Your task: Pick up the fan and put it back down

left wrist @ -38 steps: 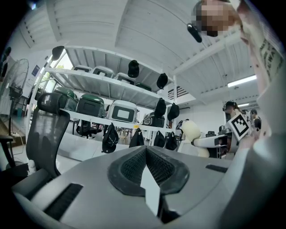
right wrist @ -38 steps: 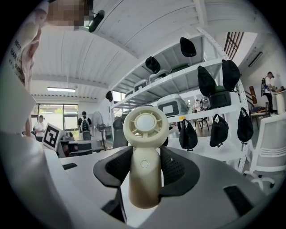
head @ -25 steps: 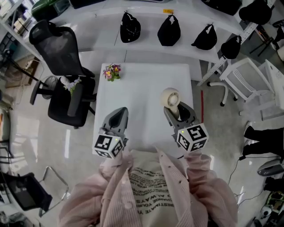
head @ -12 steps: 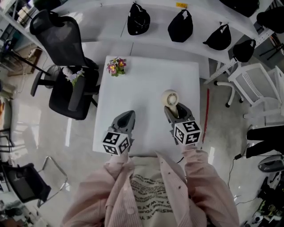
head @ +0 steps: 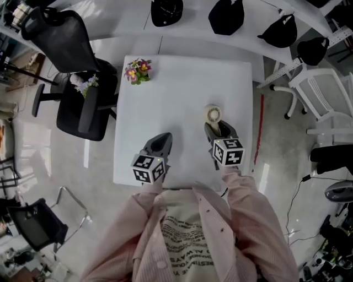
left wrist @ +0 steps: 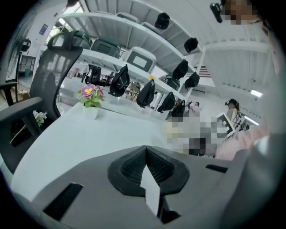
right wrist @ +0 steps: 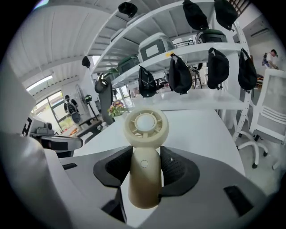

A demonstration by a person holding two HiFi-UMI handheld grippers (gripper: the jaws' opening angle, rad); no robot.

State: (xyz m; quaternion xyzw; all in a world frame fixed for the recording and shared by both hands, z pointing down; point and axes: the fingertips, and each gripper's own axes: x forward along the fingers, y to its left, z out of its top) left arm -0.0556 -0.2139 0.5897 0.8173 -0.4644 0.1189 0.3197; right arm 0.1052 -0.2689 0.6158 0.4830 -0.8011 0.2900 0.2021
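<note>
— Closest to me first: what are my hands doing?

— Your left gripper (left wrist: pixel 145 162), low on your left, has its jaws pressed together with nothing between them. It hangs over the near part of the white table (head: pixel 176 93) and takes no part in this. Your right gripper (right wrist: pixel 144 166) is the working one. Its jaws stand wide, yet both pads bear on the cream handle of the small handheld fan (right wrist: pixel 145 126), so you have hold of it.

— And where is the fan itself?

— In that grip, over the right half of the table, handle toward you and round head pointing away and a little up. Whether any part of it touches the tabletop I cannot tell from any view.

— So which step am I on?

— I judge it to be the set-down: the pick-up is done, the putting back is not. For the next move, bring the handle down until the fan rests on the table. Settle it so it won't roll toward the right edge, which is near. Then spread the jaws and draw straight back along the handle.

— Anything farther out to mind?

— Nothing near the fan. The little pot of pink and yellow flowers (head: pixel 138 70) stands at the far left corner, well apart. A black office chair (head: pixel 66 49) sits off the table's left side, and black caps (head: pixel 226 15) hang on the white shelving (head: pixel 182 34) behind.
</note>
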